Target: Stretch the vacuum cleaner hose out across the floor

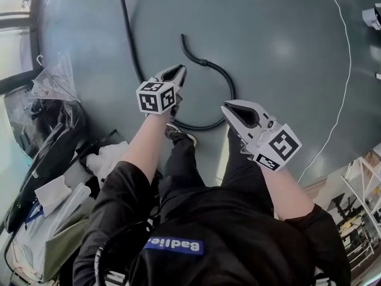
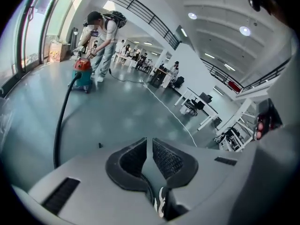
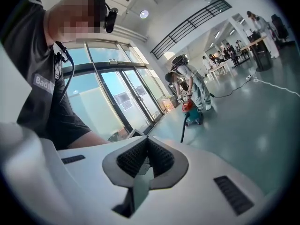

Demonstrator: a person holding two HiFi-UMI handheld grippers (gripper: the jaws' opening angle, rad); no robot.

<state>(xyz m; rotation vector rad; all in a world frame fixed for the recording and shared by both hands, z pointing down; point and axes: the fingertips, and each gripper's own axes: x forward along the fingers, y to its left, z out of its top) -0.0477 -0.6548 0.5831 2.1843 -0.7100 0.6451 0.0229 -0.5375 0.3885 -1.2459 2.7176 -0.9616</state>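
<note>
The black vacuum hose [image 1: 203, 62] lies on the grey-green floor in a loose loop, and its free end points up and left. My left gripper [image 1: 181, 70] hangs in the air over the left side of that loop, shut and empty. My right gripper [image 1: 225, 108] hovers just right of the loop, also shut with nothing in it. In the left gripper view the hose [image 2: 60, 125] runs away to a red and teal vacuum cleaner [image 2: 83, 75]. The right gripper view shows the same vacuum cleaner [image 3: 189, 109] far off, beyond my shut gripper [image 3: 147, 140].
Bags, papers and a clear umbrella [image 1: 55, 81] pile up at the left by the glass wall. A thin white cable [image 1: 348, 70] curves over the floor at the right. A person [image 2: 104, 36] stands by the vacuum cleaner. Desks and chairs [image 2: 197, 103] stand further back.
</note>
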